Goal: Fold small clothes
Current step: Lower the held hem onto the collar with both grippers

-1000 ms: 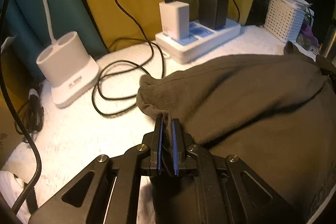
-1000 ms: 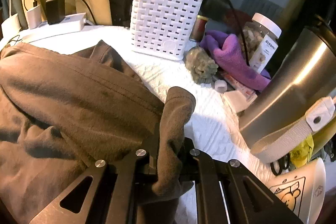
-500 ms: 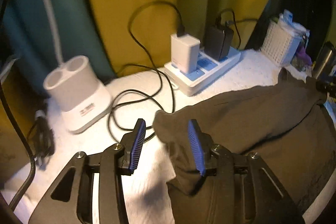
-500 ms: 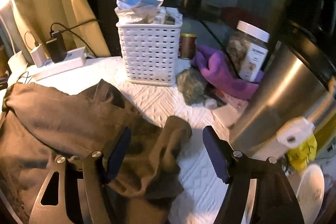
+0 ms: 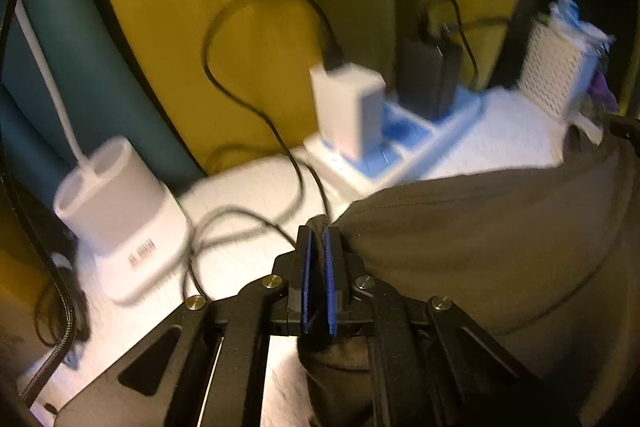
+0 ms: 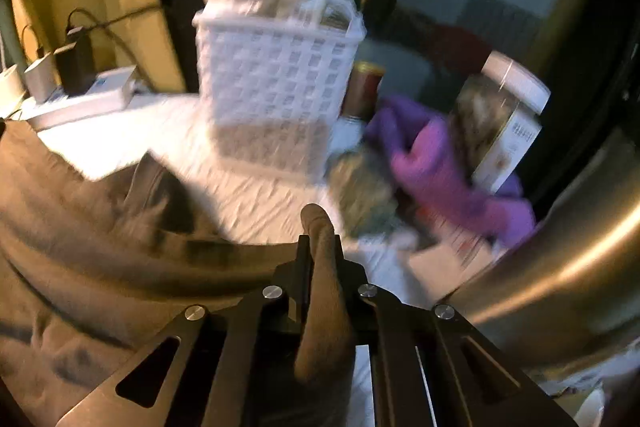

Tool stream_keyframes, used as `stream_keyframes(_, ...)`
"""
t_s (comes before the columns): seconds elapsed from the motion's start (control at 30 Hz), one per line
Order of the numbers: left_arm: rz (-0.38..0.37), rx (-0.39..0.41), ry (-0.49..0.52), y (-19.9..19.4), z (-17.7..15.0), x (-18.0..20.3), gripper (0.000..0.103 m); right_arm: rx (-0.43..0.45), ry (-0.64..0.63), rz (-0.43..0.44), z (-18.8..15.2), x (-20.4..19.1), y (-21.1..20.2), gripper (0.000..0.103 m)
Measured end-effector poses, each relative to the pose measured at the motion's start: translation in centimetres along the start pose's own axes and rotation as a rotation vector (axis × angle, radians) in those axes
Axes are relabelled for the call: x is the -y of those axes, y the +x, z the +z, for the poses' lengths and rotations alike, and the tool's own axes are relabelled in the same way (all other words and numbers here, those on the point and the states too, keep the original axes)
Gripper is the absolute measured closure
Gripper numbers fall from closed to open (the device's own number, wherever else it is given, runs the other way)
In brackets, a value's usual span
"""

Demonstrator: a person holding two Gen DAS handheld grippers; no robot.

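Gripping one brown garment (image 5: pixel 480 247) at two corners, we hold it stretched across the white-covered desk (image 5: pixel 248 195). Our left hand-held gripper (image 5: pixel 319 239) is clamped on the corner nearest the power strip (image 5: pixel 392 155); our right hand-held gripper (image 6: pixel 320 247) is clamped on the corner nearest the white basket (image 6: pixel 276 91). The cloth's long axis runs between the two. We judge the fold must stay short of the power strip's cables (image 5: pixel 256 115) and the clutter beside the basket.
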State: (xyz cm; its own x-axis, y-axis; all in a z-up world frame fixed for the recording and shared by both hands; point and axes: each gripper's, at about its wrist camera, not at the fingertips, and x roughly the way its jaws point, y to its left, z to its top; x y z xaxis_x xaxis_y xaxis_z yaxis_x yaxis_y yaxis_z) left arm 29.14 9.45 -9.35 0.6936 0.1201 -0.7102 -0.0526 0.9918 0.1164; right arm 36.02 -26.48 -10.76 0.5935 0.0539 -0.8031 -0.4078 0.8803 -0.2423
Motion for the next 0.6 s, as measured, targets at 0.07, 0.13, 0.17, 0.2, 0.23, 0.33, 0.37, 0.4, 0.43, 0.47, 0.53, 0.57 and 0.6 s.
stream_keyframes(0.07, 0.027, 0.020, -0.012, 0.2, 0.6, -0.3, 0.098, 0.028, 0.003, -0.021, 0.5, 0.2, 0.0, 0.096)
stream_keyframes(0.13, 0.035, -0.010, -0.033, 0.9, 0.8, -0.5, 0.095, 0.017, 0.003, -0.031, 0.5, 0.2, 0.6, 0.096)
stream_keyframes(0.17, 0.036, -0.019, -0.040, 0.9, 0.7, -0.6, 0.094, -0.004, -0.005, -0.030, 0.3, -0.1, 1.0, 0.096)
stream_keyframes(0.2, 0.032, -0.028, -0.049, 0.8, 0.7, -0.6, 0.090, -0.025, -0.014, -0.028, 0.2, -0.3, 1.4, 0.096)
stream_keyframes(0.23, 0.041, -0.026, -0.052, 0.5, 0.6, -0.6, 0.083, -0.048, -0.019, -0.028, -0.1, -0.5, 1.7, 0.096)
stream_keyframes(0.33, 0.059, 0.000, -0.070, -1.7, 0.0, -1.5, 0.050, -0.049, -0.005, -0.025, -0.5, -0.5, 1.0, 0.094)
stream_keyframes(0.37, 0.055, 0.007, -0.073, -2.4, -0.1, -1.7, 0.050, -0.042, 0.001, -0.023, -0.5, -0.4, 0.4, 0.089)
stream_keyframes(0.4, 0.050, 0.015, -0.078, -3.7, -0.4, -2.0, 0.050, -0.033, 0.007, -0.022, -0.6, -0.3, -0.3, 0.073)
stream_keyframes(0.43, 0.049, 0.020, -0.083, -4.7, -0.7, -2.2, 0.050, -0.026, 0.015, -0.017, -0.6, -0.2, -1.1, 0.057)
stream_keyframes(0.47, 0.049, 0.023, -0.087, -5.5, -1.0, -2.4, 0.050, -0.014, 0.024, -0.013, -0.7, -0.2, -2.1, 0.024)
stream_keyframes(0.53, 0.043, 0.031, -0.098, -7.5, -2.0, -2.6, 0.050, 0.015, 0.022, -0.001, -1.0, -0.2, -4.0, 0.020)
stream_keyframes(0.57, 0.038, 0.035, -0.103, -8.4, -2.5, -2.6, 0.050, 0.018, 0.020, 0.002, -1.1, -0.3, -4.6, 0.020)
stream_keyframes(0.6, 0.031, 0.039, -0.116, -9.6, -3.4, -2.8, 0.050, 0.026, 0.020, 0.003, -1.2, -0.5, -5.4, 0.020)
